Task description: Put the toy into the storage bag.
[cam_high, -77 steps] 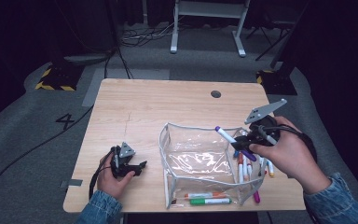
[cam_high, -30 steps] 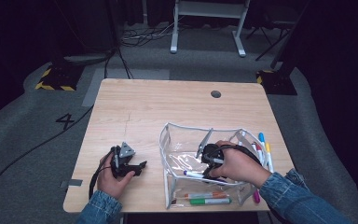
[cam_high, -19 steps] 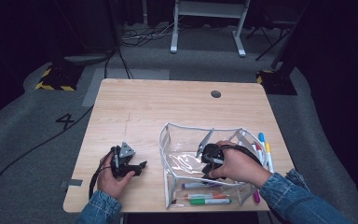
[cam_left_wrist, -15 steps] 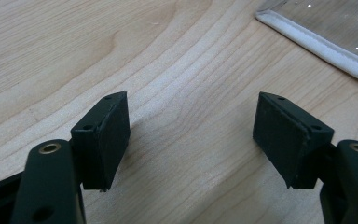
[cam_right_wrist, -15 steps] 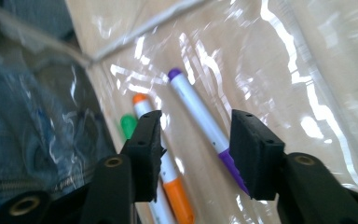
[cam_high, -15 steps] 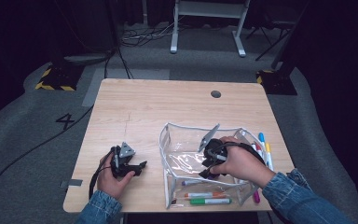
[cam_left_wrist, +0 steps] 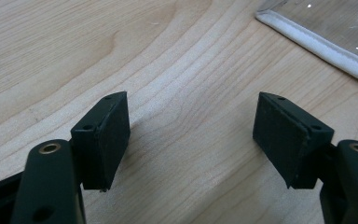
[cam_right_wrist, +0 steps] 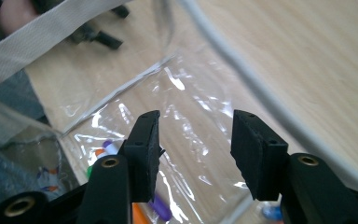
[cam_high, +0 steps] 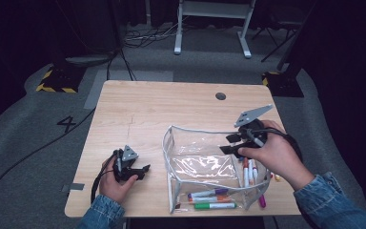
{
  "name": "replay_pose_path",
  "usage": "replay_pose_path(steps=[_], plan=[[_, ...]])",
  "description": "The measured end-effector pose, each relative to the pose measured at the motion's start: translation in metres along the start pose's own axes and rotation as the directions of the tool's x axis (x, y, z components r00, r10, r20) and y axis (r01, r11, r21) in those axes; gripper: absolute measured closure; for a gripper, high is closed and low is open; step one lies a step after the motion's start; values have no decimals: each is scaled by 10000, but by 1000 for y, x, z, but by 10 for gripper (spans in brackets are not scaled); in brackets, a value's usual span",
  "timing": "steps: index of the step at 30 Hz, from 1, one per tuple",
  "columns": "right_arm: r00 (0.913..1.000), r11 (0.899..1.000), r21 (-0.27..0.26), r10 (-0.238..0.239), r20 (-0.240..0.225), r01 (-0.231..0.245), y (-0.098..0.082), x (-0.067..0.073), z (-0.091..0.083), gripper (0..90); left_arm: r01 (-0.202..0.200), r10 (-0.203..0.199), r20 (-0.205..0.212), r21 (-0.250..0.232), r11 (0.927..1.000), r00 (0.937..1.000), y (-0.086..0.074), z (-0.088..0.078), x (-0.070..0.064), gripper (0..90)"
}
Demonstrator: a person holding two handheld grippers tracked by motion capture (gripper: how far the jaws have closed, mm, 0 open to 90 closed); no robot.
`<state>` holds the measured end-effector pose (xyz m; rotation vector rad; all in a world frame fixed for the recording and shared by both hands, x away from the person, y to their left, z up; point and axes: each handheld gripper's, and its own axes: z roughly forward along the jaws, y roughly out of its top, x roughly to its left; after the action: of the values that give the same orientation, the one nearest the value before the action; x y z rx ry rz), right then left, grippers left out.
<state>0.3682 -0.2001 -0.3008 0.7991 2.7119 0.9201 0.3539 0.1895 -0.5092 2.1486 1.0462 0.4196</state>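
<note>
— Clear plastic of the pouch (cam_right_wrist: 186, 121) lies under the right gripper (cam_right_wrist: 196, 154); its jaws have just been opening, nothing between them.
— And markers?
— Markers (cam_high: 212, 199) lie in the pouch (cam_high: 200, 164), along its near side; the right gripper view shows their tips below the jaws.
— The left gripper (cam_left_wrist: 191, 140)?
— Jaws wide over bare table (cam_left_wrist: 168, 56), the pouch's white edge beside it; that hand rests on the table, left of the pouch.

Blue denim sleeves (cam_high: 331, 202) at the frame's bottom. Black left gripper (cam_high: 142, 170) and right gripper (cam_high: 226, 144) carry grey three-cornered plates, trailing black cables; square black fingers (cam_left_wrist: 103, 137) bear brass-coloured screws.
</note>
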Motion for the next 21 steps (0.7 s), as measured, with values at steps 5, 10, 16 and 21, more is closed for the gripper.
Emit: replay_pose_path(steps=[5,10,16,21], plan=[[9950,9968,-451,688,724,-656,-12,-20,-23,535,32,-32,32,-4,10000,10000,0,0,0,277],[9756,9834,-922,1683,1411,-1563,-34,-48,-46,552,14,-14,19,0,10000,10000,0,0,0,277],[9490,9638,-1226,2563,1833,-2366,-55,-68,-62,557,11,-11,15,3,10000,10000,0,0,0,277],[9080,9357,-1504,3473,2344,-3190,-83,-93,-68,556,16,-16,9,0,10000,10000,0,0,0,277]])
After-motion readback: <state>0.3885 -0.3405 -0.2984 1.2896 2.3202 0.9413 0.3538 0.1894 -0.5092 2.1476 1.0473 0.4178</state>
